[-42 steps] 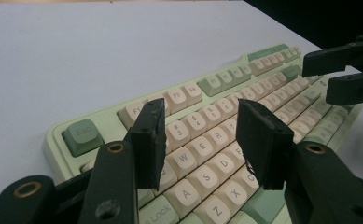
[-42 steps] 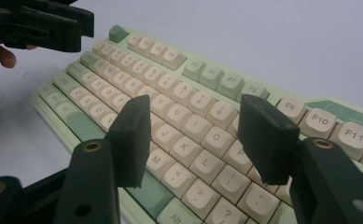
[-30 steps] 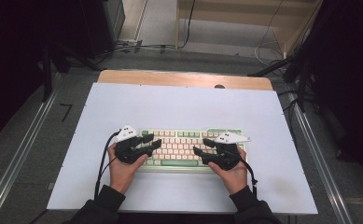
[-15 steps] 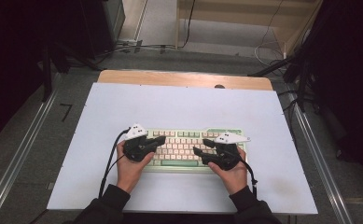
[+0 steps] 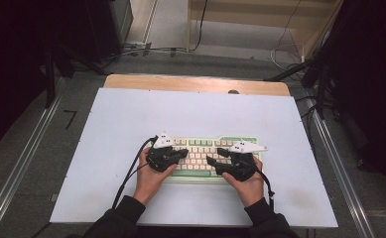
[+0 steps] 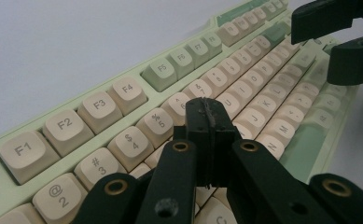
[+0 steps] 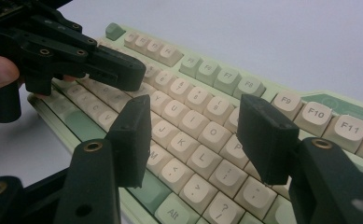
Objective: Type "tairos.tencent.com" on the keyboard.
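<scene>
Hands at the near table edge, I poise my left gripper [image 5: 183, 154], jaws just pressed together on nothing, as a blunt tip for single keys. My right gripper [image 5: 213, 161] hovers with jaws wide apart, holding nothing. The keyboard [image 5: 200, 148] lies near-centre on the table [image 5: 131, 114], with bare room left, right and far.
</scene>
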The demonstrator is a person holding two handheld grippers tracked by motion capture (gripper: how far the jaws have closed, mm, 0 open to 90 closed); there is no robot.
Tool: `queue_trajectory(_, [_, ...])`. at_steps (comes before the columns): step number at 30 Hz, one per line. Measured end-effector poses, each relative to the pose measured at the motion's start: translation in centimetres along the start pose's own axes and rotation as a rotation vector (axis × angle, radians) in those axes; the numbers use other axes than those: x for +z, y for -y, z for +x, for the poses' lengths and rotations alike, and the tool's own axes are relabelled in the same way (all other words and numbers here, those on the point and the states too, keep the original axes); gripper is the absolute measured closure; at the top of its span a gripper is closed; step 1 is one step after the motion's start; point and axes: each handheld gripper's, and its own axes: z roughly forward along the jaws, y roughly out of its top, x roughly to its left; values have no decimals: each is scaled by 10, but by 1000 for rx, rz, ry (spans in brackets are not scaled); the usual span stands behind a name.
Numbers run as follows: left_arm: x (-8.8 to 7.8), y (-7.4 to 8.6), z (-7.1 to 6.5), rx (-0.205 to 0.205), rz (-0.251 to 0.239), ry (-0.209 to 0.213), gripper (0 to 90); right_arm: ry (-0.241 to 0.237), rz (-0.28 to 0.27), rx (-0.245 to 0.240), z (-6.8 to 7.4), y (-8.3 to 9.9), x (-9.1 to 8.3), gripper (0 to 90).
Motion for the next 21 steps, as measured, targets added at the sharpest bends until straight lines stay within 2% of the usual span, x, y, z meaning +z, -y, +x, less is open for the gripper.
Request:
queue_trajectory(11, [5,-2,2,-3,14,-6,900,7,-2,10,-2,1,-2,432])
queue_trajectory(21, [6,-2,1,13,41,-17,900,6,-2,9,-2,1,-3,432])
